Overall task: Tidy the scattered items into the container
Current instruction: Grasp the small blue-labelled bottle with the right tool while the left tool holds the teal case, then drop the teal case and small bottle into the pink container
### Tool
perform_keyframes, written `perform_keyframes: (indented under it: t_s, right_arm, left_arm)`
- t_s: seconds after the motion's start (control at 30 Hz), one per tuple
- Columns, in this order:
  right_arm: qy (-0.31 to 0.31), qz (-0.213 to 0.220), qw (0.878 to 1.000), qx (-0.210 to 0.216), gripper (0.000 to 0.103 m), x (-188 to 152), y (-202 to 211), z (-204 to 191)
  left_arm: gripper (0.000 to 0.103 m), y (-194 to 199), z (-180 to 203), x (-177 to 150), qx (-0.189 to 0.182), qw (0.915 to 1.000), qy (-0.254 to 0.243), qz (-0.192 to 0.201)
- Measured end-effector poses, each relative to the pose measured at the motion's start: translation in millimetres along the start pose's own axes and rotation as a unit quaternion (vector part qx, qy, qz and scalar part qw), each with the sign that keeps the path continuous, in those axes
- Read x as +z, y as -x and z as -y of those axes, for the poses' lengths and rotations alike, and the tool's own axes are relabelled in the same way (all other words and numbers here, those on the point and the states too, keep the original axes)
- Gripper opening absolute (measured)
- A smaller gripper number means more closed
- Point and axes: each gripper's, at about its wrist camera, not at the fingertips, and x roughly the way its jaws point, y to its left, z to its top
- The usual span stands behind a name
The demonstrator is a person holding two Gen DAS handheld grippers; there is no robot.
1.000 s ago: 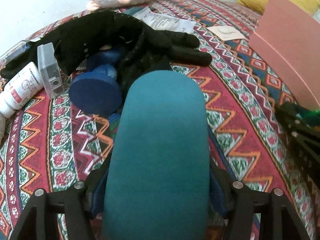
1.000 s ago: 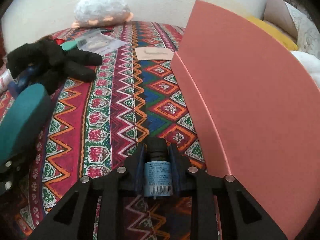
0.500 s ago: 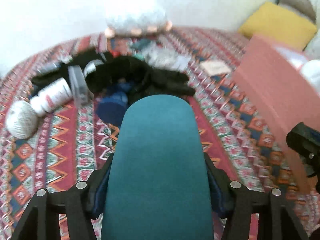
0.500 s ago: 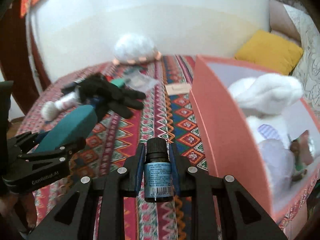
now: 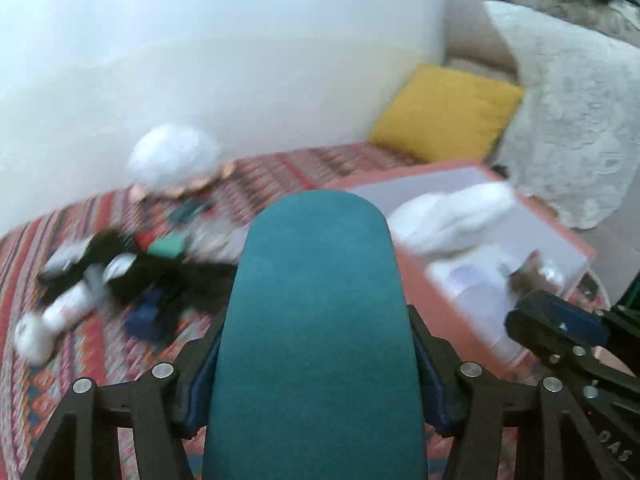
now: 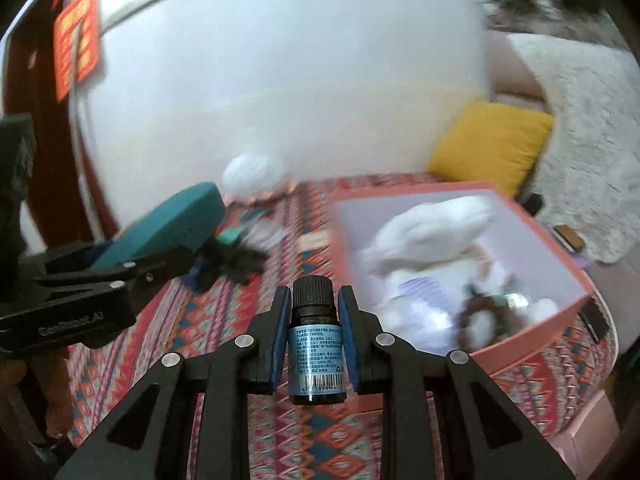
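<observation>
The right gripper (image 6: 314, 336) jaws pinch a small bottle (image 6: 316, 344) left of the box (image 6: 532, 320); the left gripper (image 5: 316, 360) jaws clamp a teal case (image 5: 316, 320). Both held high, either could slip and miss the box.

The left hand-held gripper (image 5: 316, 376) is clamping a teal case (image 5: 316, 320) between its blue-padded fingers, the case lying flat and pointing forward. The right hand-held gripper (image 6: 314, 338) is pinching a small dark bottle (image 6: 316, 344) upright by its sides, cap away from the camera.
</observation>
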Motion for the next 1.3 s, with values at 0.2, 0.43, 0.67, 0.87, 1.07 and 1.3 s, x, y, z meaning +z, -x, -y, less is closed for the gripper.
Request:
perform_keyframes:
  t_s: [0.2, 0.43, 0.67, 0.87, 1.07, 1.3]
  right_arm:
    - [-0.054, 0.034, 0.997, -0.041, 0.026, 37, 10, 86]
    - [-0.112, 0.064, 0.988, -0.088, 0.026, 72, 7, 181]
    - [-0.154, 0.017, 0.986, -0.054, 0.086, 54, -35, 237]
    - [-0.185, 0.019, 0.980, -0.068, 0.086, 35, -40, 262]
    - [-0.194, 0.008, 0.980, -0.048, 0.086, 24, -41, 251]
    - [-0.089, -0.017, 0.996, 0.023, 0.086, 14, -46, 126]
  left_arm:
    - [0.067, -41, 95, 54, -0.059, 0.9960, -0.066, 0.011]
    - [0.068, -104, 183, 113, -0.116, 0.9889, -0.093, -0.002]
    - [0.081, -153, 194, 148, -0.145, 0.9886, -0.032, -0.022]
    - [0.084, -148, 157, 126, -0.070, 0.9968, -0.028, -0.028]
    - [0.085, -141, 87, 57, 0.015, 0.9959, 0.033, -0.083]
    - [0.085, -83, 22, -13, 0.091, 0.9901, 0.065, -0.085]
